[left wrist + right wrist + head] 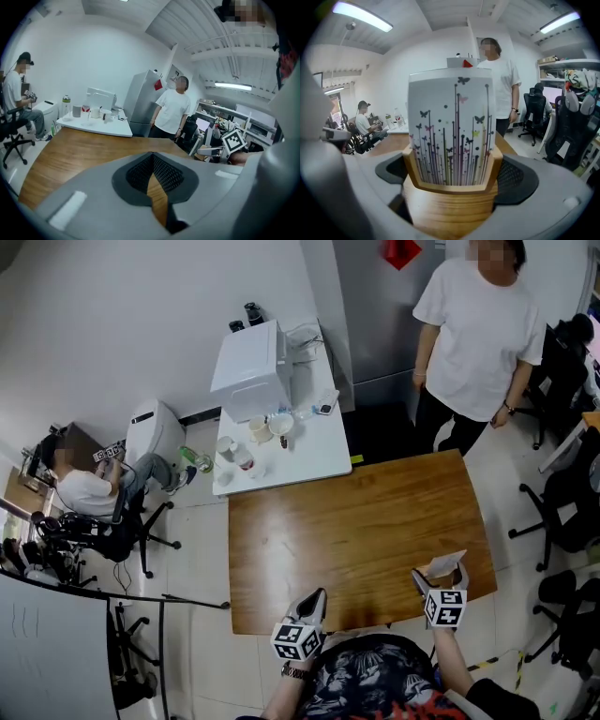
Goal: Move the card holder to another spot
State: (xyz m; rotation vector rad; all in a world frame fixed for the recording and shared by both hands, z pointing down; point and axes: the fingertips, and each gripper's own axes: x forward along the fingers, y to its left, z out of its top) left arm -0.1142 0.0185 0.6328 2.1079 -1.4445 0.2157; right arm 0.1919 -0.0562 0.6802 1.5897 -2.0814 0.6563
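The card holder [444,570] is a small wooden block with a white card standing in it, near the front right corner of the brown table [356,521]. My right gripper [440,578] has a jaw on each side of it and grips it. In the right gripper view the wooden base [452,192] fills the space between the pads, and the butterfly-print card [450,126] rises above my right gripper [452,174]. My left gripper [314,599] hovers at the table's front edge, jaws shut and nothing in them; in the left gripper view my left gripper [152,158] points across the tabletop.
A white table [300,460] with cups, bottles and a white appliance [248,367] abuts the far left of the brown table. A person in a white shirt [473,334] stands beyond the far right corner. Office chairs [572,502] crowd the right side; a seated person [84,488] is at the left.
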